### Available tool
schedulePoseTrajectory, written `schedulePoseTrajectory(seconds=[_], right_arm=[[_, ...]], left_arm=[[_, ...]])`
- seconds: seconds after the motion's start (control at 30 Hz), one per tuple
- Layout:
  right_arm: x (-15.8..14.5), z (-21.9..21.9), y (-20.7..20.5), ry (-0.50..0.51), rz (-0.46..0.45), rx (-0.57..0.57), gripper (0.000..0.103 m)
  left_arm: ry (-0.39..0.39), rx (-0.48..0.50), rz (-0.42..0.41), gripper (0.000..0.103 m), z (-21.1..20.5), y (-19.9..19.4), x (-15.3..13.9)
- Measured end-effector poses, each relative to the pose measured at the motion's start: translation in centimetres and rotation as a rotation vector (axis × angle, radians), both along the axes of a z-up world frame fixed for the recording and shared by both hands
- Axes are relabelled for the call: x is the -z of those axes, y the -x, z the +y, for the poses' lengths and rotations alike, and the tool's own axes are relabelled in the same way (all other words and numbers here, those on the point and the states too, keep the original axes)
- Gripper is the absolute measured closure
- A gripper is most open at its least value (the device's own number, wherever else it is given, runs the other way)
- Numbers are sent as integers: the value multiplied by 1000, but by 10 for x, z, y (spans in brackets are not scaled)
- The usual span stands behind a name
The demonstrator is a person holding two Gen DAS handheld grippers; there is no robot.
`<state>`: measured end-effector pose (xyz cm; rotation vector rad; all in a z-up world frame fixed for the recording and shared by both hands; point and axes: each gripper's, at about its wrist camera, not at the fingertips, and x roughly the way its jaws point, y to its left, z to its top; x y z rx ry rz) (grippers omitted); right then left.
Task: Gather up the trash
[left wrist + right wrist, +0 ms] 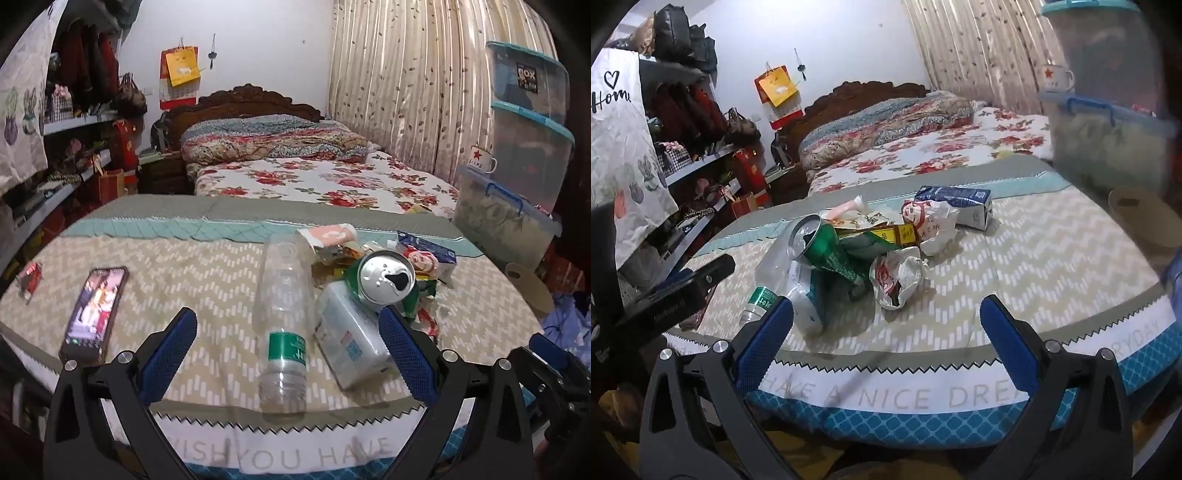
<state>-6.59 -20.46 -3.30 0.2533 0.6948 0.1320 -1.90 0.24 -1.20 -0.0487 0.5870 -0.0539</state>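
Observation:
A heap of trash lies on the zigzag-patterned bedspread (pixel 184 266). In the left wrist view a clear plastic bottle (pixel 284 295) with a green label lies on its side, neck towards me. It sits in the gap of my left gripper (pixel 287 314), which is open, pads clear of it. Right of the bottle are a white pack (pixel 351 343) and a green can (pixel 386 277). In the right wrist view my right gripper (pixel 888 306) stands open just short of a crumpled white-and-red wrapper (pixel 897 273). The green can (pixel 831 251) and the bottle (pixel 772 277) lie to its left.
A phone (pixel 94 314) and a small red packet (pixel 29 277) lie at the left. A blue-and-white carton (pixel 960 201), a yellow box (pixel 886 234) and more wrappers (pixel 931 225) sit behind the heap. Stacked storage boxes (pixel 517 147) and a beige basket (pixel 1137 214) stand at the right.

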Motion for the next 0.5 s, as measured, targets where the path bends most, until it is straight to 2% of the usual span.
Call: schedulePoseTrajectory(seconds=[0.13,0.23,0.33,0.5], right_arm=[[-3,-1,4,3,-17,-4,3],[-6,-1,6,13,-35,-1,3],[-10,0,8,38,-60,1,3],[-19,1,12,87,-118,24,5]], left_arm=[[56,31,18,9,2,6,6],[140,141,27,9,3,10,12],[102,137,24,9,-2,10,12],[44,75,-41,9,3,1,0]])
